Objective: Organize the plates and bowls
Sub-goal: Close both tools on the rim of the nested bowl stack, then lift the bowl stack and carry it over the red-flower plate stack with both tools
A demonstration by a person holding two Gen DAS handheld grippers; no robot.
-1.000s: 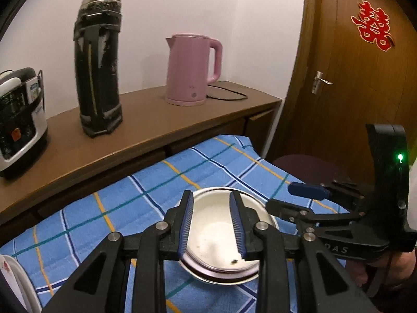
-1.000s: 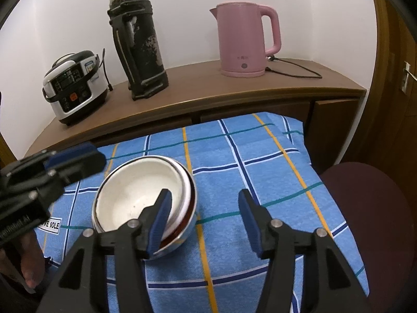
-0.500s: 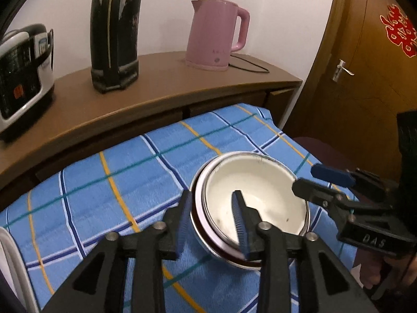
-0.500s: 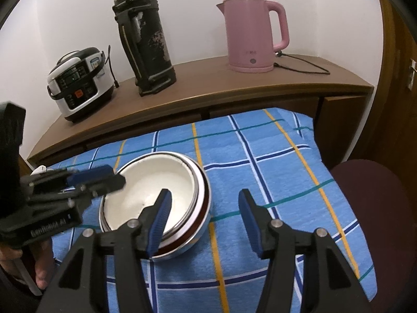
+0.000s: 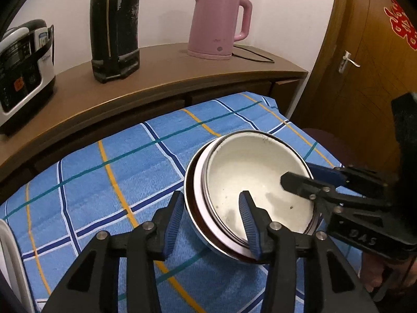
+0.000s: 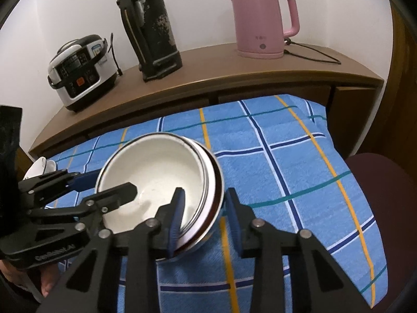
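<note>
Checked blue cloth (image 5: 109, 182) | stacked bowls (image 5: 250, 174) | left gripper (image 5: 211, 221) jaws opening astride rim | right gripper (image 6: 204, 216) "DAS", closing astride rim

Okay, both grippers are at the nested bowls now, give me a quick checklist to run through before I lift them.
1. Left hand-held gripper straddles the rim of the nested bowls, one finger inside, one outside: ok.
2. Left pads pressing on the rim: not ok; jaws are opening and a gap shows.
3. Right hand-held gripper straddles the opposite rim: ok.
4. Right pads firmly clamped: cannot tell; jaws are closing, and the outer pad looks just short of the wall.
5. Inner bowl seated level in the outer one: not ok; it sits offset to one side.
6. Bowls rest on the blue checked cloth with clear space around them: ok.
</note>
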